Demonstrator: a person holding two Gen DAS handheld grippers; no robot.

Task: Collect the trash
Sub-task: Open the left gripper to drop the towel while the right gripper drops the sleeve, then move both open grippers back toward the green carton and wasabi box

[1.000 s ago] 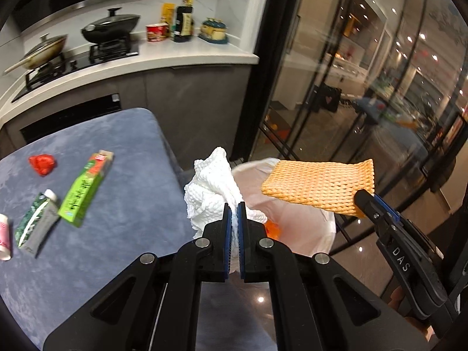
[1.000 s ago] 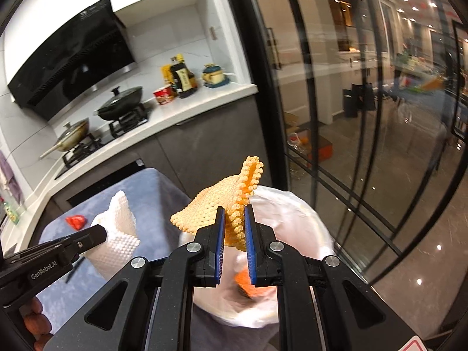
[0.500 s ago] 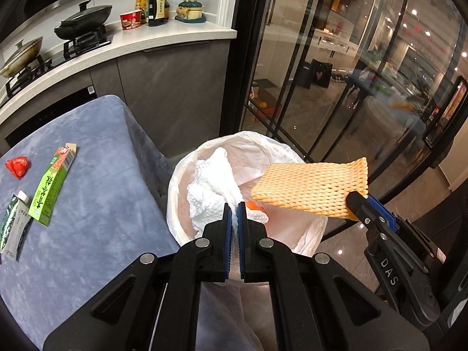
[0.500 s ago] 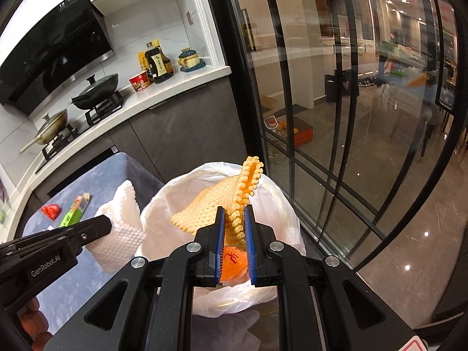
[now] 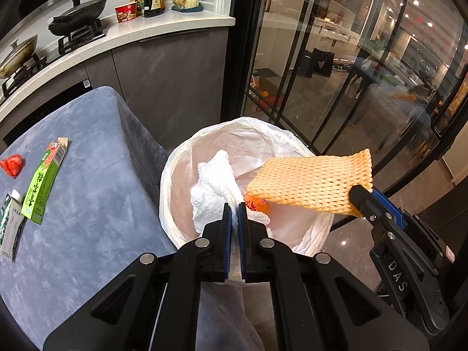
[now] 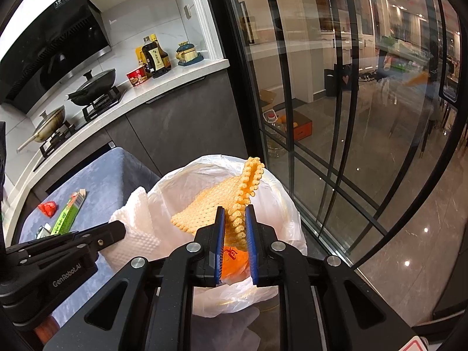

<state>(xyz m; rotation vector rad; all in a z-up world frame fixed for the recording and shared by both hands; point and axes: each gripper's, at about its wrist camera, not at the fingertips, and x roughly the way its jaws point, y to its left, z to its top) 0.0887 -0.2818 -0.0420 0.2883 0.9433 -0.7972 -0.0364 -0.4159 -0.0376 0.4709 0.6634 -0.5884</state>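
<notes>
My left gripper (image 5: 234, 206) is shut on a white foam net (image 5: 213, 187) and holds it over the mouth of the trash bin (image 5: 204, 140), which is lined with a white bag. My right gripper (image 6: 235, 210) is shut on an orange foam net (image 6: 222, 201), also held over the bin (image 6: 280, 193); the net shows flat in the left wrist view (image 5: 313, 181). An orange wrapper (image 6: 234, 260) lies inside the bin. On the blue tablecloth lie a green carton (image 5: 44, 181), a red wrapper (image 5: 11, 165) and a dark sachet (image 5: 10, 228).
The blue-covered table (image 5: 87, 204) is left of the bin. A kitchen counter (image 5: 163, 23) with pans, bottles and a cup stands behind it. Black-framed glass doors (image 5: 321, 73) stand close behind and to the right of the bin.
Both grippers have moved from the table's edge to above the bin, still holding their foam nets. The bin's opening has come fully into view beneath them.
</notes>
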